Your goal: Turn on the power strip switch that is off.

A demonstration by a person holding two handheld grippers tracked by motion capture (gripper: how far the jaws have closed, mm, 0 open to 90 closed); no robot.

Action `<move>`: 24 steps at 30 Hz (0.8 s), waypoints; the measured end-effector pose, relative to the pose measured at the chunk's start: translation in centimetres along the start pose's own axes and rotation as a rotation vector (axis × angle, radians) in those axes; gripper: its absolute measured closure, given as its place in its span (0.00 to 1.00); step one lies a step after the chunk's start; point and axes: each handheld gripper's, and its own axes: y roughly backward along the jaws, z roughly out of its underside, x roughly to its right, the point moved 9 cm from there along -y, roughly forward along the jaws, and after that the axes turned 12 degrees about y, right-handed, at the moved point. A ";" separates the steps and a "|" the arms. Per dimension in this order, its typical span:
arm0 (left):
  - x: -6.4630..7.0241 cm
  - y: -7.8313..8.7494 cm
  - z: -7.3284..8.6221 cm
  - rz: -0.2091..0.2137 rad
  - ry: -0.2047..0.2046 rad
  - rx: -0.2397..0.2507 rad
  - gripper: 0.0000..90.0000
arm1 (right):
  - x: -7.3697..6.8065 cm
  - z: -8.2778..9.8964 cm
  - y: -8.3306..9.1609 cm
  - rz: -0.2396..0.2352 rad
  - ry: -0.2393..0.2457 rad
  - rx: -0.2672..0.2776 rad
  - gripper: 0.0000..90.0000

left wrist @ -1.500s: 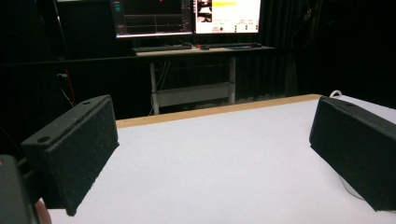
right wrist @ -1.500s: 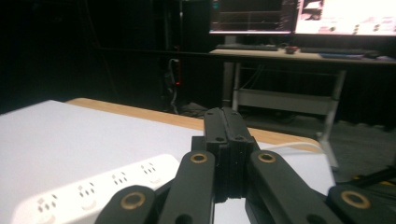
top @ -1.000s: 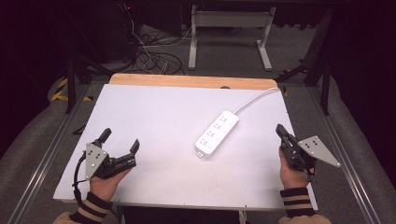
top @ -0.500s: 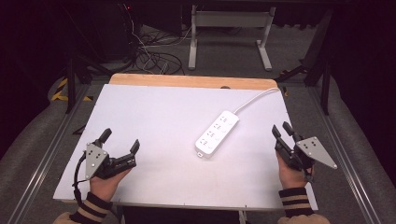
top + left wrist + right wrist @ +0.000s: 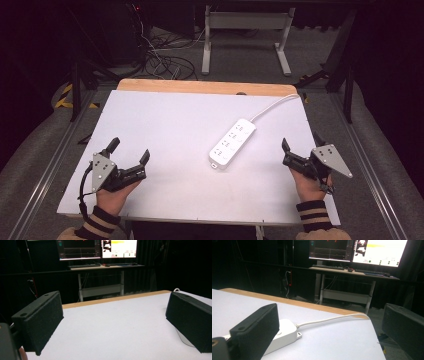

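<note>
A white power strip [image 5: 232, 142] lies flat on the white table [image 5: 170, 125], right of centre, and its white cable [image 5: 272, 106] runs off the far right corner. My left gripper [image 5: 129, 150] rests near the front left edge, held by a hand, open and holding nothing. At the front right, my right gripper [image 5: 301, 141] is open too, a little right of the strip. In the right gripper view the strip's end [image 5: 287, 332] lies just past the left jaw, with the cable [image 5: 329, 320] trailing away. The left gripper view shows a sliver of the strip [image 5: 183, 338] behind the right jaw.
The table has a wooden strip [image 5: 205, 87] along its far edge. Beyond it stand a desk frame [image 5: 245, 35], monitors [image 5: 357, 250] and loose floor cables [image 5: 165, 62]. Metal rails [image 5: 47, 165] run along both sides of the table.
The right gripper has shifted slightly left and turned, and its jaws now stand wider apart. The left gripper and the power strip have stayed put.
</note>
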 end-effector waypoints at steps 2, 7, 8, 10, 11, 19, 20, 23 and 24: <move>0.0 0.0 0.0 0.000 -0.001 -0.001 0.02 | 0.0 0.0 0.0 0.000 -0.001 0.003 0.02; 0.0 0.0 0.0 0.001 0.000 -0.002 0.02 | -0.1 0.0 0.0 -0.005 0.006 0.004 0.02; 0.0 0.0 0.0 0.001 0.001 -0.002 0.02 | -0.1 0.0 -0.1 -0.005 0.005 0.005 0.02; 0.0 0.0 0.0 0.000 -0.002 -0.002 0.02 | -0.1 0.0 -0.1 -0.007 0.004 0.006 0.02; 0.0 0.0 0.0 0.001 0.002 -0.001 0.02 | -0.2 0.0 -0.1 -0.008 0.005 0.006 0.02; 0.1 -0.1 0.1 0.001 0.001 -0.002 0.02 | -0.3 0.1 -0.2 -0.014 0.012 -0.003 0.02; 0.1 -0.1 0.1 0.002 0.002 -0.002 0.02 | -0.3 0.1 -0.2 -0.013 0.011 -0.006 0.02; 0.1 -0.1 0.1 0.002 0.001 -0.003 0.02 | -0.4 0.1 -0.2 -0.016 0.009 -0.003 0.03; 0.1 -0.1 0.1 0.003 0.003 -0.004 0.02 | -0.4 0.1 -0.2 -0.017 0.007 -0.005 0.03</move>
